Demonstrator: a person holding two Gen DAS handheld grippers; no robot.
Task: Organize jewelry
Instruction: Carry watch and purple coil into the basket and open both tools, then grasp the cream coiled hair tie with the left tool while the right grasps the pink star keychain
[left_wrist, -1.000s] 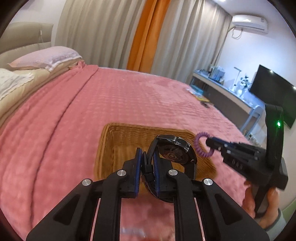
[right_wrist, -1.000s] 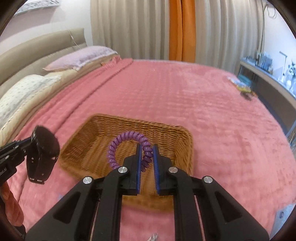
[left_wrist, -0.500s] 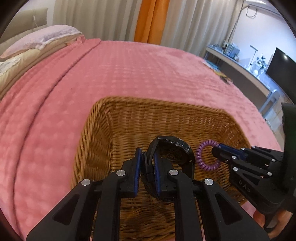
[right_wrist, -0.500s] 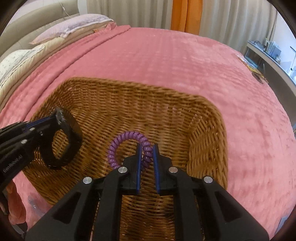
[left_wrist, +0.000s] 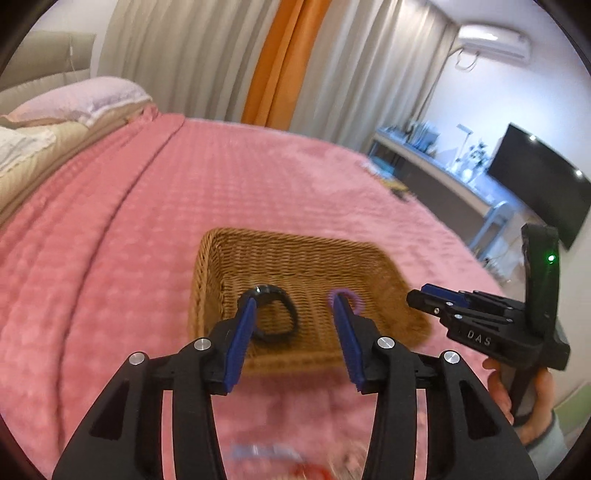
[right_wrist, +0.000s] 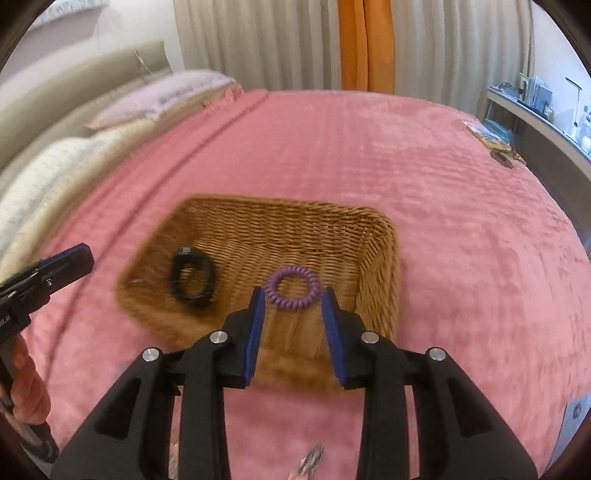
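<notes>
A wicker basket (left_wrist: 295, 247) (right_wrist: 380, 258) sits on the pink bedspread. Inside it lie a black watch (left_wrist: 275, 314) (right_wrist: 192, 277) on the left and a purple spiral hair tie (right_wrist: 293, 287) (left_wrist: 349, 297) on the right. My left gripper (left_wrist: 295, 310) is open and empty, above the basket's near edge; it also shows at the left edge of the right wrist view (right_wrist: 70, 260). My right gripper (right_wrist: 293, 299) is open and empty just behind the hair tie; it also shows in the left wrist view (left_wrist: 424, 293).
Pillows (right_wrist: 162, 96) and a headboard lie at the far left. A desk with a monitor (left_wrist: 535, 184) stands at the right. Small items (right_wrist: 491, 138) lie at the bed's far right edge. Blurred small objects (left_wrist: 306, 469) lie on the bedspread near the bottom.
Both grippers opened and let go: the watch and the hair tie now lie in the basket. Both grippers have pulled back and up from the basket.
</notes>
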